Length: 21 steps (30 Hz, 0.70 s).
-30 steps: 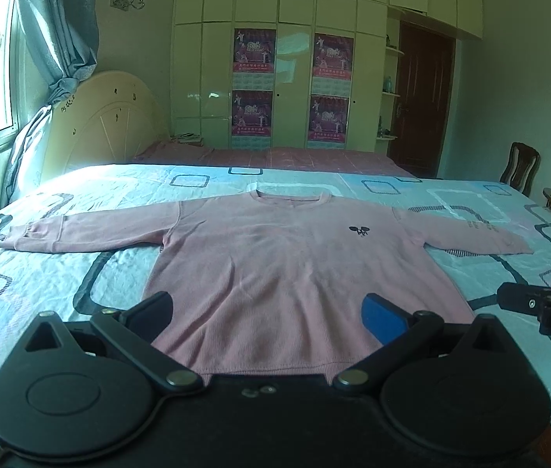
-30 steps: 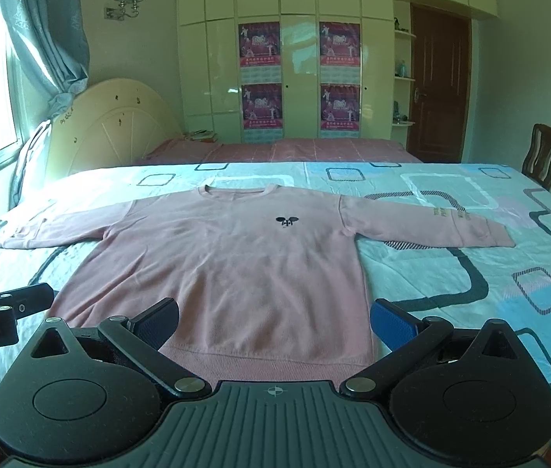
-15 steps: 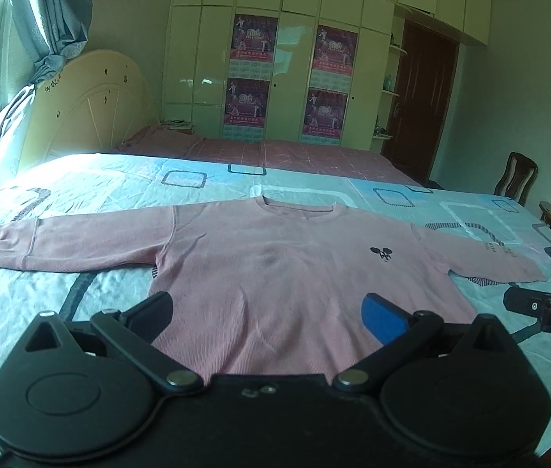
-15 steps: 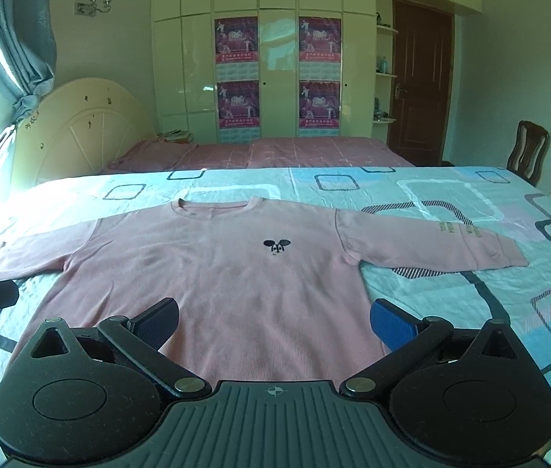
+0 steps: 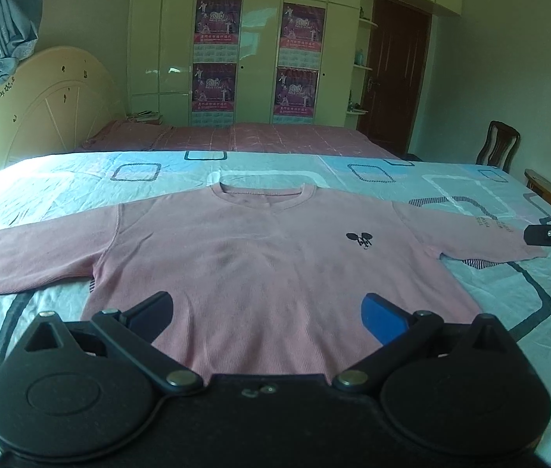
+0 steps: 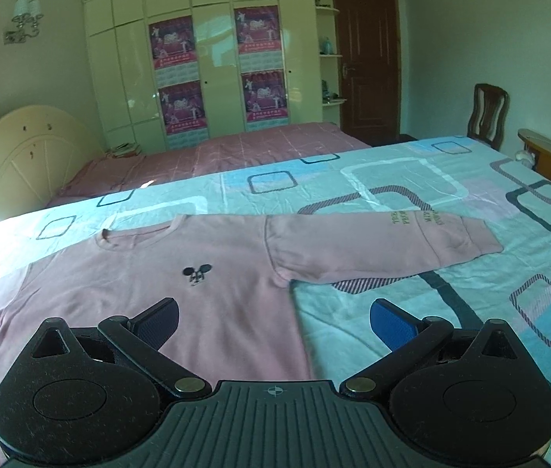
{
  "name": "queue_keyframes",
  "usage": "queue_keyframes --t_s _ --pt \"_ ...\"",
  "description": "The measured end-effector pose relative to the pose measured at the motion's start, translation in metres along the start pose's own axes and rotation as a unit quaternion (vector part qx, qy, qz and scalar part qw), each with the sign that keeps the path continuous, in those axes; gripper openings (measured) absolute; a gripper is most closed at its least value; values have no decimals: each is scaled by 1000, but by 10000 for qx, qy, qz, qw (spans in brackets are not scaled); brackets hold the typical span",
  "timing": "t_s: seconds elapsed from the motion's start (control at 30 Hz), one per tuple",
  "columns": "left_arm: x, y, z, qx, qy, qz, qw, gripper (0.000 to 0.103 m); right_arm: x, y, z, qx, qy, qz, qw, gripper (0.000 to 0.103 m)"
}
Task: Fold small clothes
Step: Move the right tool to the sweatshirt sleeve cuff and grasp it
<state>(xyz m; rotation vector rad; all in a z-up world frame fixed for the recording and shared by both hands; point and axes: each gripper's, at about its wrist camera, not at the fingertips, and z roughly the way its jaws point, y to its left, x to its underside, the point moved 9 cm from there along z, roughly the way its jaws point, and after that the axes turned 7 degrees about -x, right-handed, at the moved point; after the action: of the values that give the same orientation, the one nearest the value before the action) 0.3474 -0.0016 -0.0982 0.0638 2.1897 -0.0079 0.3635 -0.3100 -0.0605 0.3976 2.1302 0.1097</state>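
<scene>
We hold the left gripper (image 5: 267, 312) and the right gripper (image 6: 273, 319) wide open, both empty. Since a second ago they have moved closer over the pink knitted long-sleeved sweater (image 5: 260, 257), lying flat and unfolded on the patterned blue bed sheet (image 6: 451, 179). The right one has turned toward the right sleeve (image 6: 384, 245), probably the first fold.

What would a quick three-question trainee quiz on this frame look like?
1. True or false: the pink sweater lies spread flat on the bed sheet, both sleeves out.
2. The left gripper is: A) open, holding nothing B) shut on a sleeve C) shut on the hem.
3. Fill in: the lettering is on the sleeve nearest the ____ gripper.

Key: 1 true; 2 A; 3 right.
</scene>
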Motion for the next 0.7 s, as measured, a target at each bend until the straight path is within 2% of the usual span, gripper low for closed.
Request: queue_keyframes --t_s 0.2,0.37,0.5,0.57,0.7 --pt "-12 -44 45 -124 293 186 9993 102 -21 -104 35 323 -78 795 9963 103" --pt "-27 -103 83 -85 455 413 9981 102 -32 -193 64 443 -112 1441 9885 103" --pt "-36 -154 103 37 506 645 9966 102 -35 -246 85 551 -172 1824 9815 101" --pt "-41 -177 112 98 521 774 9956 102 -33 -269 98 562 -129 2062 9768 55" --pt "-46 -207 127 172 580 892 9942 102 -23 -305 119 541 -37 2644 9629 53"
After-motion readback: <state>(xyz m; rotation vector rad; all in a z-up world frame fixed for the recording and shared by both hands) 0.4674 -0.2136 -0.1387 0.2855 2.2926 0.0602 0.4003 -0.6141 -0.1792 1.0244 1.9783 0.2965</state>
